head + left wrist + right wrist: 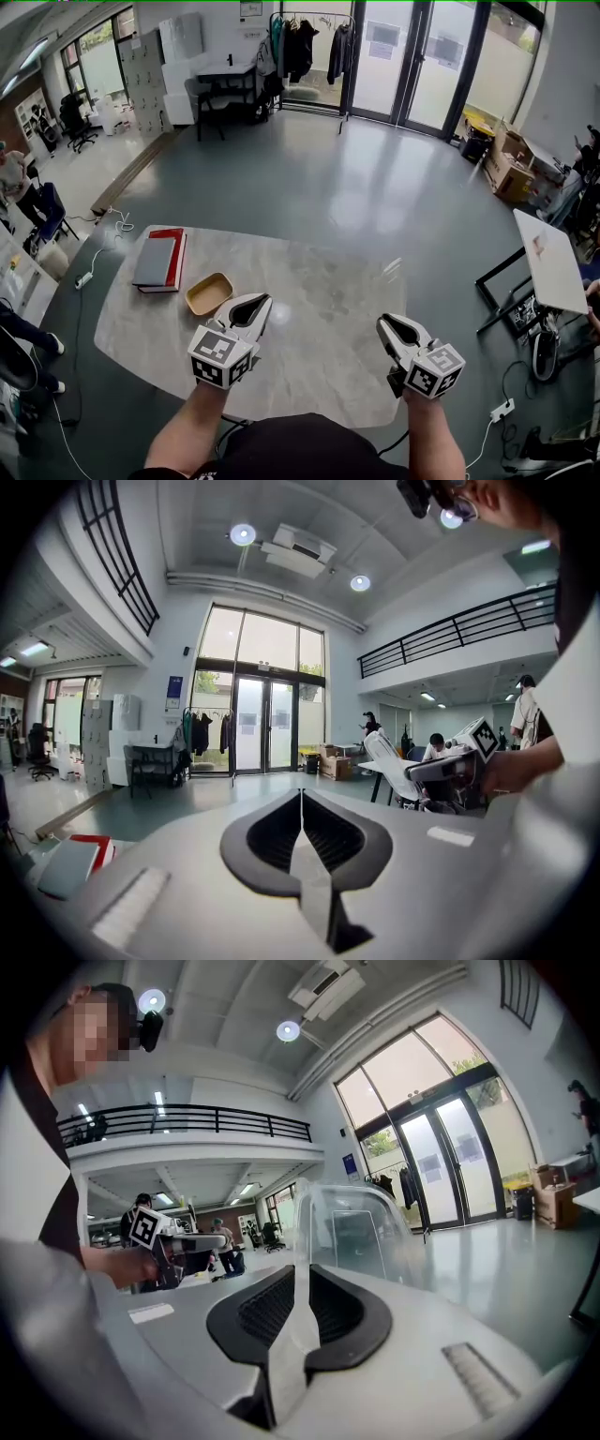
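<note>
Right gripper view: clear container (352,1230) beyond right tool (298,1269).

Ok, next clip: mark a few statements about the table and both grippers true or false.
1. The left gripper and right gripper both have their jaws together. True.
2. The left gripper clamps the tan tray. False: it holds nothing, and the tray lies apart from it on the table.
3. A grey book lies on a red book. True.
4. Both books sit inside the tray. False: they lie beside it.
5. A clear plastic container stands ahead of the right gripper. True.
</note>
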Available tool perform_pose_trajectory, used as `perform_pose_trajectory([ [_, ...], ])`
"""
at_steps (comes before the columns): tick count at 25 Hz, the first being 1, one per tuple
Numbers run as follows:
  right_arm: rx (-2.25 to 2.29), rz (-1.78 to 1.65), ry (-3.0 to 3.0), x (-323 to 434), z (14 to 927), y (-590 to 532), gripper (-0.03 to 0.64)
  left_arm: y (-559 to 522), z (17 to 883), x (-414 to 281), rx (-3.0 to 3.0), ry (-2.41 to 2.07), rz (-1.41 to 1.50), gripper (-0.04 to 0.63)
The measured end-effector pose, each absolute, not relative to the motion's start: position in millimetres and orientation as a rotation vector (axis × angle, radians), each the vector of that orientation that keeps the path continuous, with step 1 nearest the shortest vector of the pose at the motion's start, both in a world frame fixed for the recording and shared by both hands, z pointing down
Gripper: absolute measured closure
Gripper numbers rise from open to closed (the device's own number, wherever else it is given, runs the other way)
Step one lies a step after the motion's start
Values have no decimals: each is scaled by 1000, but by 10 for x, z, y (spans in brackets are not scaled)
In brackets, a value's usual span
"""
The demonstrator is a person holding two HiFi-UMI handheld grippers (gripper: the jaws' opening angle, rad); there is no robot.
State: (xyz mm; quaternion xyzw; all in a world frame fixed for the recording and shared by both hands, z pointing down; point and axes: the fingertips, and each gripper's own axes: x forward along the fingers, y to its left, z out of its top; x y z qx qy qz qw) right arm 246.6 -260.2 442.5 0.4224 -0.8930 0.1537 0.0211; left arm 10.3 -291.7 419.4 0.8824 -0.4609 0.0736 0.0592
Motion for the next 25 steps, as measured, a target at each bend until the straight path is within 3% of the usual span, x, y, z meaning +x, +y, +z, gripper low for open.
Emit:
perform_pose_trajectory([
  [25,1259,340,-2889,1989,4042,-2834,566,-3029,4149,-161,2638,-1485,176,591],
])
